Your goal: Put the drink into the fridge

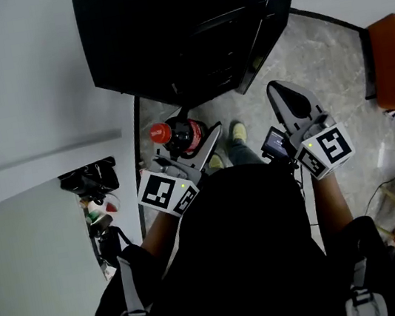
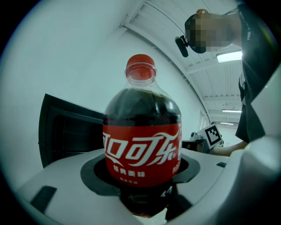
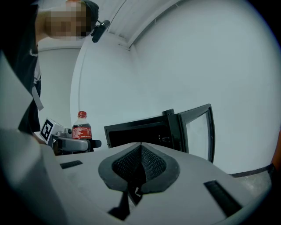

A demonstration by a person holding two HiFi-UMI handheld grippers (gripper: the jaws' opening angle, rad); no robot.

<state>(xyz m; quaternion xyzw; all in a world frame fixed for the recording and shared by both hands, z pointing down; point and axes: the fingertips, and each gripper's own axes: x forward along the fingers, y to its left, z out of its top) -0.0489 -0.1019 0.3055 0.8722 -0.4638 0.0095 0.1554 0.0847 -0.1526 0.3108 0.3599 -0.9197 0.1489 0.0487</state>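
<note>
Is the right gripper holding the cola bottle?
No: the right gripper is shut on nothing in its own view, while the cola bottle is clamped in the left gripper.

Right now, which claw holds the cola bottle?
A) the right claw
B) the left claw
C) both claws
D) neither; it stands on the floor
B: the left claw is clamped round the cola bottle, while the right claw is shut with nothing between its pads.
</note>
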